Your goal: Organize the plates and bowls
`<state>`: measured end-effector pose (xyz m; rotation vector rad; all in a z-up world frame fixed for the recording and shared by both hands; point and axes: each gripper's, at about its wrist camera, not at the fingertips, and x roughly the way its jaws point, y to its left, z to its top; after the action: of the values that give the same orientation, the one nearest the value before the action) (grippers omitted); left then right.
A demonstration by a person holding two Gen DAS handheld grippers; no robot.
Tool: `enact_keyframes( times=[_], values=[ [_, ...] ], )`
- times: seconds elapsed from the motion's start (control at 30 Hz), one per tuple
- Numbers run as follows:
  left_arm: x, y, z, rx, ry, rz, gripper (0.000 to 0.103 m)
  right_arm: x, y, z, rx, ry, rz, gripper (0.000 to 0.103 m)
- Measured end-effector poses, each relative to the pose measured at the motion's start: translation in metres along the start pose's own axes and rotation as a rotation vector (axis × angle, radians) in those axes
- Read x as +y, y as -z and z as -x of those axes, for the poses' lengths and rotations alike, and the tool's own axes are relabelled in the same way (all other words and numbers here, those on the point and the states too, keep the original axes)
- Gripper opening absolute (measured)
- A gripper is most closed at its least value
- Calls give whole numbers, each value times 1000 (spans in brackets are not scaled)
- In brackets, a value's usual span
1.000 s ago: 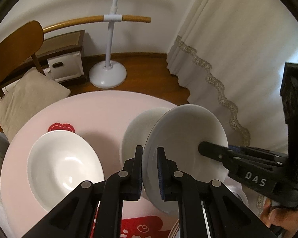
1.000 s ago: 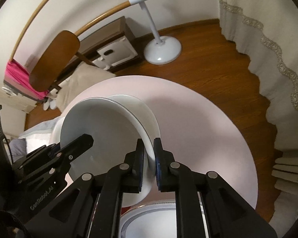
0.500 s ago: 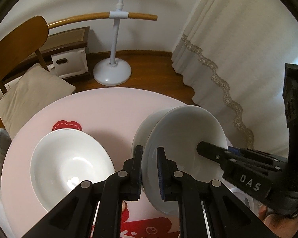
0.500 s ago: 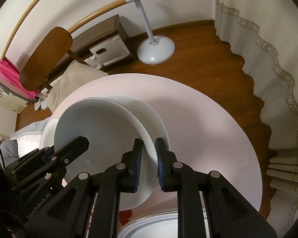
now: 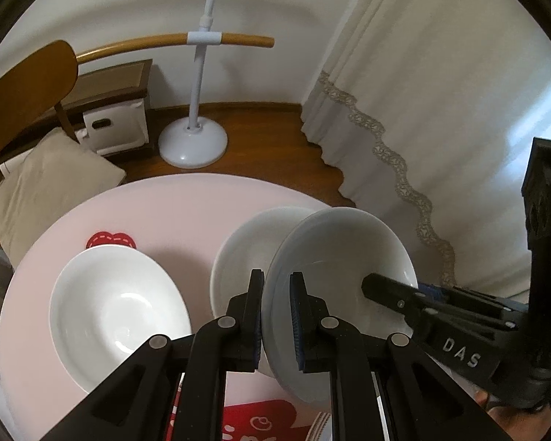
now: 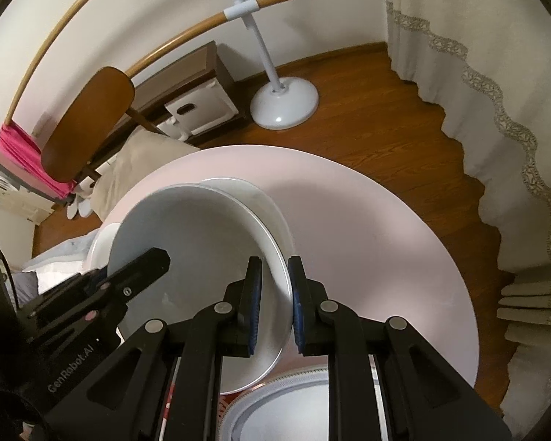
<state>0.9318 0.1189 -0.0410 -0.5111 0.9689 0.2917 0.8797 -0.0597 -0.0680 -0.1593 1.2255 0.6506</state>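
Plainly, the held bowl [image 5: 343,257] hung tilted on edge above the right half of the round counter [image 5: 172,213], pinched at two places on its rim. The left tongs [image 5: 275,316] were closed on the near rim, and the right tongs [image 6: 274,305] were closed on the rim at the opposite side (both pairs of pads looked pressed to the porcelain). Just behind it sat a second bowl [image 5: 242,253], resting on the counter, the held one overlapping it; whether the two touched could not be told.

A slip seemed the chief risk. The glazed rim was thin and smooth, and each grip covered only a small patch, so if the two hands drifted apart or twisted against each other the bowl could pivot out of one pair and swing from the other. Lowered while still tilted, its edge might strike the second bowl's rim and chip it, or wedge instead of nesting.

Nearer the left edge of the counter lay a wide bowl [image 5: 117,308], partly over a red heart mat [image 5: 110,239], well clear of the move. A ridged plate [image 6: 283,404] lay at the near edge under the tongs; a dropped bowl would likely land on it. Beyond the counter's far edge stood a white lamp base [image 5: 193,145] on the wood floor.
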Motion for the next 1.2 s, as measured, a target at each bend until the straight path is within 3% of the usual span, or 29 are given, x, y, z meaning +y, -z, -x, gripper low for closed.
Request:
enact_keyframes(
  times=[0.63,0.97,1.2],
  values=[
    [-10,0,-18,41,-6,-8,9,-14,6,-18,29,30,-68,19],
    [-14,0,-24,31,-27,-12,9,-18,5,-22,40,5,-90,19],
    [-13,1,-25,28,-31,-2,9,-22,3,-27,95,-40,-154,21]
  ],
)
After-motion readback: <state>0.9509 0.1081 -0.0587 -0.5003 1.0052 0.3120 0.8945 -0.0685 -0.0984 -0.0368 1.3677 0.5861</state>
